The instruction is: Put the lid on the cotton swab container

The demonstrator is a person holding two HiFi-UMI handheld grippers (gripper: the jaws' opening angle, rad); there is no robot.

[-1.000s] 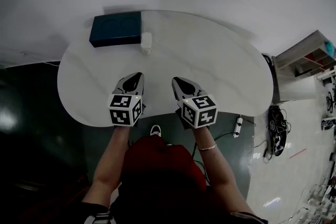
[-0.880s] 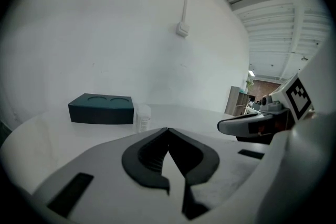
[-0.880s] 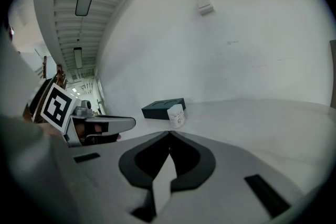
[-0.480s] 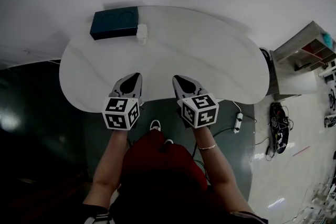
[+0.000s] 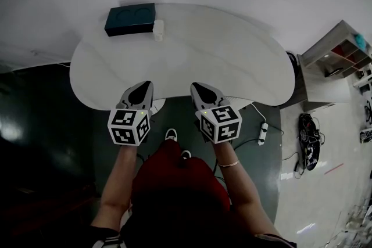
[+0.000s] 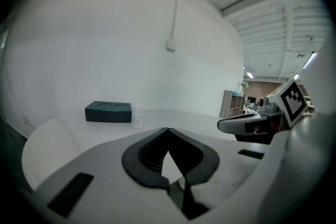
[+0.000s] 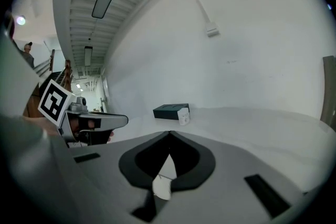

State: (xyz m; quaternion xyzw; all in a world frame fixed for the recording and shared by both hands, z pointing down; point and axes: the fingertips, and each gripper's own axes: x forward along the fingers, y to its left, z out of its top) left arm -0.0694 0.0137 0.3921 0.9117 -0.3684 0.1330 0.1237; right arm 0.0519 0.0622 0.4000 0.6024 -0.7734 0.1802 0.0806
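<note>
We hold the left gripper (image 5: 145, 86) and right gripper (image 5: 196, 89) at the white table's (image 5: 232, 67) near edge, jaws together and empty. The cotton swab container (image 5: 158, 30) stands at the far edge, just beside a dark box (image 5: 130, 18).

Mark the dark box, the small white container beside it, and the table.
dark box (image 5: 130, 19), head view, middle of top face.
small white container (image 5: 158, 31), head view, middle of its body.
table (image 5: 221, 61), head view, bare tabletop.

Red top (image 5: 174, 180), thin bracelet (image 5: 230, 163), grey left gripper (image 5: 147, 83), grey right gripper (image 5: 193, 86)
</note>
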